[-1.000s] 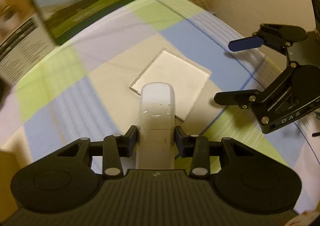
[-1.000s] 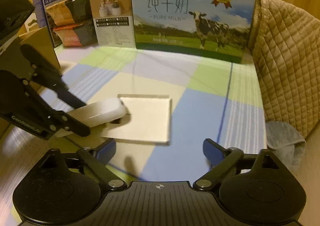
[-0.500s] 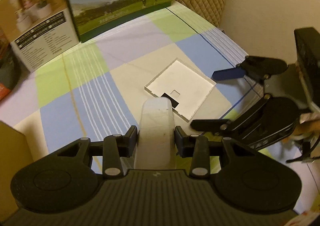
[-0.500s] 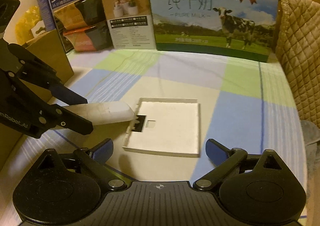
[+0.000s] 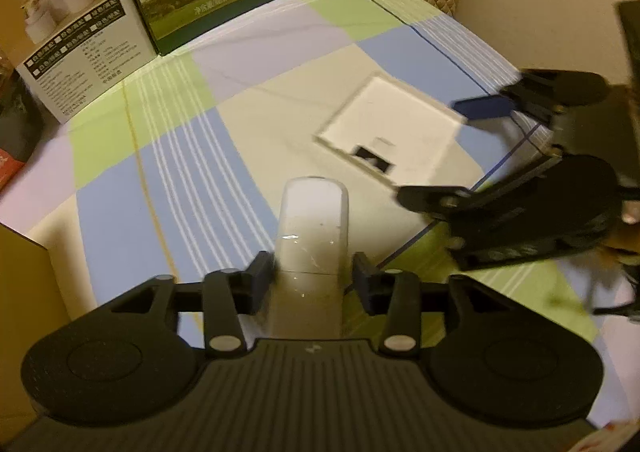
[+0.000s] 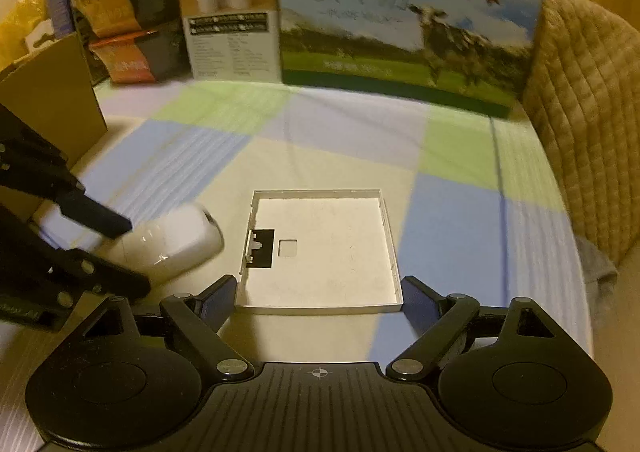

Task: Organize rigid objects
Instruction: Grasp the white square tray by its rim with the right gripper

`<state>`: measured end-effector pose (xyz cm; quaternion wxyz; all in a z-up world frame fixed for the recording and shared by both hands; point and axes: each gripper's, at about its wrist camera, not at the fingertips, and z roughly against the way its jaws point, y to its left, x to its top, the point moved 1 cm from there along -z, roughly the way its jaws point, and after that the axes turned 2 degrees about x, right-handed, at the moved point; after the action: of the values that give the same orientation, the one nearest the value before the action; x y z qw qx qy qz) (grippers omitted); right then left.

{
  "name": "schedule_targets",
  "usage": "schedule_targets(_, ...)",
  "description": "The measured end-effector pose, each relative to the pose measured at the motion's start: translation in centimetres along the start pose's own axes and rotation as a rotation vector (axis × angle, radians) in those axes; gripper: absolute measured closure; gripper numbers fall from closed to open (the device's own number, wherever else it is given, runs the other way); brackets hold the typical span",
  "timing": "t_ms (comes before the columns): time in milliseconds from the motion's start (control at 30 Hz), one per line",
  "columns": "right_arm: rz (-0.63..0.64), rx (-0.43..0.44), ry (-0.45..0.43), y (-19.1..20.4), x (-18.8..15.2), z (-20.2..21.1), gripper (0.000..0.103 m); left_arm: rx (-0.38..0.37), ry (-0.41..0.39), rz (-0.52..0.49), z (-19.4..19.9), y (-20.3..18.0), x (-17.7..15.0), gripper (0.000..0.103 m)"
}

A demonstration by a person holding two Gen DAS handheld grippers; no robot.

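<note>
The near end of the white oblong object (image 5: 311, 240) is hidden behind the body of the left gripper (image 5: 311, 276), whose jaws are closed against its two sides, so its full length cannot be made out; only its rounded far end shows, raised above the checked cloth (image 5: 180, 171) that covers the tabletop. In the right wrist view the same object (image 6: 176, 248) is blurred, and the left gripper (image 6: 116, 252) is cut off by the frame's left edge. The right gripper (image 6: 316, 296) holds nothing: its jaws stand wide apart, one just outside each near corner of the single flat white square tray (image 6: 324, 252), and whether the blue pads (image 6: 216, 300) touch its rim cannot be told. The tray lies flat on the cloth, just right of the oblong object's tip and apart from it, with one dark cut-out and one small square mark near its left edge. From the left wrist the tray (image 5: 392, 127) is partly covered by the right gripper (image 5: 460, 147). At the back stand four printed boxes, counted in the right wrist view: one large milk carton (image 6: 408, 11), one brown-and-white box (image 6: 228, 11), a dark one and a blue one, their print too smeared to read fully. A quilted cushion (image 6: 580, 131) is cut off at the right.
</note>
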<state>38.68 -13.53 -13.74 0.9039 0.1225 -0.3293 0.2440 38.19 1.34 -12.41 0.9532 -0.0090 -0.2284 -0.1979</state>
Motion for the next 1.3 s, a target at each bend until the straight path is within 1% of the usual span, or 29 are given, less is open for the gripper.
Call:
schedule_targets(100, -0.004, -0.026, 0.03, -0.4, -1.6, 1.7, 0.018, 0.018, 0.006, -0.021, -0.5, -0.5, 0.3, 0.055)
schedule_targets(133, -0.009, -0.033, 0.039, -0.6, -2.2, 2.3, 0.018, 0.023, 0.005, -0.031, -0.6, -0.7, 0.4, 0.051)
schedule_targets(200, -0.036, -0.03, 0.045, -1.2, -3.4, 3.4, 0.018, 0.029, 0.005, -0.047, -0.8, -0.9, 0.6, 0.049)
schedule_targets(267, -0.046, -0.02, 0.031, -1.4, -4.4, 4.3, 0.018, 0.038, 0.003, -0.065, -0.7, -1.1, 0.6, 0.049)
schedule_targets(300, -0.04, -0.018, 0.015, -1.5, -4.8, 4.6, 0.018, 0.038, 0.003, -0.065, -0.7, -1.2, 0.7, 0.051)
schedule_targets(367, -0.029, -0.021, -0.006, -1.4, -5.2, 4.7, 0.017, 0.022, 0.008, -0.048, -0.6, -1.2, 0.6, 0.06)
schedule_targets(400, -0.029, -0.026, -0.009, -1.4, -5.2, 4.6, 0.014, 0.009, 0.012, -0.034, -0.5, -1.1, 0.6, 0.068)
schedule_targets(533, -0.045, -0.031, -0.023, -1.2, -4.9, 3.9, 0.009, -0.006, 0.018, 0.0, 0.0, -1.7, 0.1, 0.068)
schedule_targets(733, -0.055, -0.047, -0.041, -1.0, -4.5, 3.3, 0.008, -0.008, 0.024, 0.098, 0.8, -2.1, -1.3, 0.068)
schedule_targets(767, -0.062, -0.052, -0.038, -0.9, -4.5, 3.3, 0.009, -0.011, 0.024, 0.112, 0.9, -2.2, -1.7, 0.068)
schedule_targets(833, -0.069, -0.063, -0.037, -0.7, -4.5, 3.7, 0.018, -0.003, 0.011, 0.131, 1.3, -2.3, -2.3, 0.068)
schedule_targets(867, -0.072, -0.067, -0.022, -0.5, -4.5, 3.8, 0.018, -0.006, 0.01, 0.15, 1.4, -2.3, -2.5, 0.068)
schedule_targets(1033, -0.087, -0.066, 0.025, 0.5, -5.4, 5.5, 0.018, -0.027, 0.0, 0.196, 2.7, -3.0, -3.9, 0.068)
schedule_targets(1300, -0.135, -0.064, 0.028, 1.6, -6.7, 9.6, 0.018, -0.045, -0.023, 0.223, 5.8, -4.4, -5.4, 0.068)
